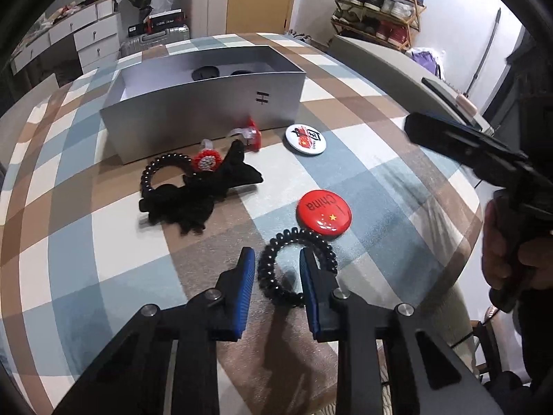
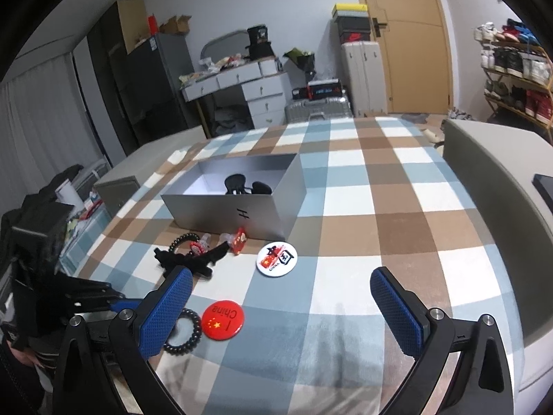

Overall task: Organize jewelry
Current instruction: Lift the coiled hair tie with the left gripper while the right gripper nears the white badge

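Black spiral hair tie (image 1: 295, 266) on checked bed (image 1: 103, 242) beside red China badge (image 1: 324, 211); left tongs (image 1: 278, 259) narrowed, straddling one coil side, pinch unclear. Squeeze fully before lifting toward silver box (image 1: 207, 107). Right tongs (image 2: 281, 285) wide, empty.

Black coil hair tie (image 1: 293, 266) flat beside red badge (image 1: 324, 210)

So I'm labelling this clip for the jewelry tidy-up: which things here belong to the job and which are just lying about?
Belongs to the job:
- black coil hair tie, between the left gripper fingers
- red China badge
- white badge
- black bow clip
- bead bracelet
- silver box

Just lying about:
- shoe rack
- suitcase
- white drawers
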### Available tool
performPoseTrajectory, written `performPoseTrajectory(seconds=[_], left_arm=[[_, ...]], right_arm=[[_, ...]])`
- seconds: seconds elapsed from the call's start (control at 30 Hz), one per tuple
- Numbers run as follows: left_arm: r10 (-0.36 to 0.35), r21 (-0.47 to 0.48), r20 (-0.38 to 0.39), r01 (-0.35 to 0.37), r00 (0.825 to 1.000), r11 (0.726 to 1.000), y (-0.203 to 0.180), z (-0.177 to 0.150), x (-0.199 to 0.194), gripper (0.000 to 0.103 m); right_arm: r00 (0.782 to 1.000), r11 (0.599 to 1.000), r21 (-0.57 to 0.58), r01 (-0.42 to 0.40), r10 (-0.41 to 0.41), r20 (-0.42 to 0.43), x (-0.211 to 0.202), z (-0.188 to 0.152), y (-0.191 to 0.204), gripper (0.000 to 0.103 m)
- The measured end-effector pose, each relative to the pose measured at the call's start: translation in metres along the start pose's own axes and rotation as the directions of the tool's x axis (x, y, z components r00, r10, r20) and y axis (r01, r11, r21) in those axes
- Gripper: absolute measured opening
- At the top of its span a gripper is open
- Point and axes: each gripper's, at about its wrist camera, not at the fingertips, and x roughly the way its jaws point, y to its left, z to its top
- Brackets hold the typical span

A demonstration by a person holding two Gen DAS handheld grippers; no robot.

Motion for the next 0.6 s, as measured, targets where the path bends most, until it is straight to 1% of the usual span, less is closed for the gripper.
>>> performPoseTrajectory(seconds=[0.07,0.17,0.27,0.3,0.33,0.37,0.4,0.43,0.5,0.6], left_arm=[[-0.005,-0.007,0.002,0.005,1.0,1.0,0.002,-0.001,0.001,0.021],[-0.01,-0.027,0.013,0.01,1.0,1.0,0.006,-0.002,0.0,0.021],[-0.052,-0.066,0.032,0.054,0.998,0.996,0.011,-0.001,-0.005,0.023],[-0.053,-0.062,0.033,0.055,0.998,0.997,0.01,-0.001,-0.006,0.031],[-0.058,-0.054,0.036,0.06,0.998,0.997,0.007,-0.001,-0.006,0.042],[-0.074,-0.039,0.037,0.075,0.997,0.996,0.004,-0.001,-0.006,0.049],[-0.087,-0.026,0.04,0.088,0.995,0.996,0.001,0.0,-0.006,0.058],[-0.087,-0.017,0.044,0.088,0.995,0.996,-0.003,0.0,-0.006,0.063],[-0.067,0.015,0.03,0.067,0.997,0.998,-0.011,0.001,0.001,0.066],[-0.048,0.042,-0.013,0.049,0.999,0.998,-0.017,0.002,0.014,0.066]], right_arm=[[0.999,1.0,-0.004,-0.013,0.013,-0.035,0.012,0.004,0.0,0.102],[0.998,1.0,-0.006,-0.007,0.006,-0.07,0.026,0.009,-0.002,0.102],[0.997,0.999,0.028,-0.016,0.018,-0.073,0.031,0.012,-0.005,0.102],[0.997,0.999,0.037,-0.02,0.023,-0.076,0.031,0.011,-0.006,0.102],[0.997,0.999,0.042,-0.022,0.025,-0.079,0.032,0.011,-0.006,0.102],[0.997,0.999,0.042,-0.021,0.024,-0.079,0.032,0.01,-0.005,0.102],[0.997,0.999,0.039,-0.02,0.023,-0.079,0.031,0.009,-0.005,0.102],[0.997,0.999,0.037,-0.02,0.023,-0.079,0.031,0.009,-0.004,0.102],[0.997,0.999,0.034,-0.019,0.022,-0.077,0.029,0.008,-0.004,0.102],[0.997,0.999,0.04,-0.023,0.026,-0.077,0.028,0.006,-0.005,0.102]])
